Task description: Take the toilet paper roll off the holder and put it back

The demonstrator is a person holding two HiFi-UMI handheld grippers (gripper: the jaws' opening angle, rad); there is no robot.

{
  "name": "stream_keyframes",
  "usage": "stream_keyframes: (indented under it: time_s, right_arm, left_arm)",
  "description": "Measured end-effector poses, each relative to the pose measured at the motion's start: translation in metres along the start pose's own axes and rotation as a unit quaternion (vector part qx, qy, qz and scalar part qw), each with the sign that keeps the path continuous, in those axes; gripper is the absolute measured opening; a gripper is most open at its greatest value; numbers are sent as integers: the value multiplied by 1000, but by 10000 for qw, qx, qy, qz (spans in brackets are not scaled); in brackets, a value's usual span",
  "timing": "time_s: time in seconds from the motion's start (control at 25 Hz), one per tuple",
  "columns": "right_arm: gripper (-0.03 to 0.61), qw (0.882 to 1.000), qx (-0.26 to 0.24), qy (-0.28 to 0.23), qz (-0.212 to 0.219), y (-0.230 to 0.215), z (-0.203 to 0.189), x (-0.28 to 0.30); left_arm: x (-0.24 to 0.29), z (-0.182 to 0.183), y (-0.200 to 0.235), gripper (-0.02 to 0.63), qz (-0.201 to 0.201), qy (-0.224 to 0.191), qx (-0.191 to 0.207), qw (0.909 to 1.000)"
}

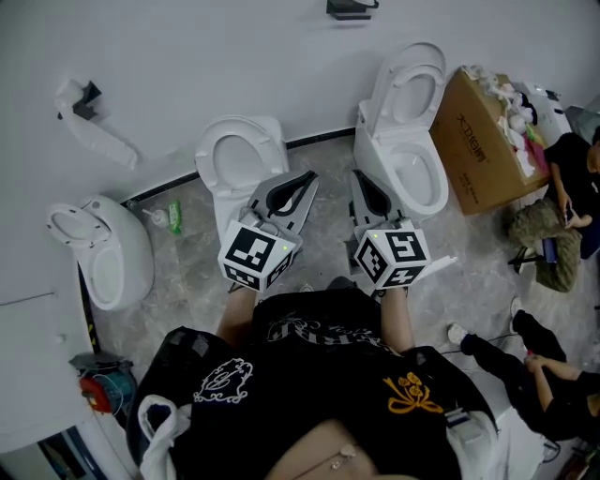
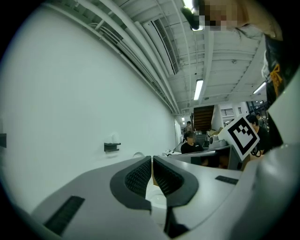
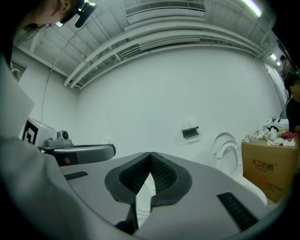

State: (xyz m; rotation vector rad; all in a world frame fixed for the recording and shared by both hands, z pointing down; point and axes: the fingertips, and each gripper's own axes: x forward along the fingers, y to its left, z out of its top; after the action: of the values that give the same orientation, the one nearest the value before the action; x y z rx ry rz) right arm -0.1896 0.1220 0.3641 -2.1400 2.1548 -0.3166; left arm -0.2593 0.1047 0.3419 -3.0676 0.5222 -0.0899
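I see no toilet paper roll in any view. A small black holder [image 1: 351,8] is fixed to the white wall at the top of the head view; it also shows as a dark bracket [image 2: 111,146] in the left gripper view and as a bracket [image 3: 190,132] in the right gripper view. My left gripper [image 1: 308,178] and right gripper [image 1: 357,178] are held side by side in front of the person's body, well short of that wall. The jaws of the left gripper [image 2: 152,160] meet at the tips with nothing between them. My right gripper [image 3: 150,154] is shut and empty too.
Three white toilets stand along the wall: one at the left [image 1: 103,251], one in the middle [image 1: 239,157] and one at the right [image 1: 412,141]. An open cardboard box [image 1: 480,141] sits at the right, with seated people [image 1: 562,202] beyond it. A white fixture [image 1: 94,131] hangs at the upper left.
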Motion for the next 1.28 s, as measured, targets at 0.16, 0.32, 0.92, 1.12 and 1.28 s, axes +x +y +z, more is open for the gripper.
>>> stream_keyframes:
  time_s: [0.16, 0.32, 0.92, 1.12, 1.28]
  right_arm:
    - [14, 9999, 90, 90, -102, -12, -6, 8]
    - [14, 9996, 136, 223, -138, -32, -14, 24]
    - [14, 9978, 107, 349, 560, -178, 35, 148]
    - [14, 9968, 154, 408, 676, -242, 52, 176]
    - [14, 9965, 178, 375, 724, -284, 62, 190]
  left_arm:
    - [15, -10, 4, 26, -106, 85, -84, 9999]
    - [38, -21, 11, 26, -141, 212, -163, 9995]
    - [210, -9, 85, 26, 671, 232, -266, 9971]
    - [282, -4, 90, 26, 754, 298, -261, 9964]
    - [324, 1, 91, 26, 827, 312, -207, 9959]
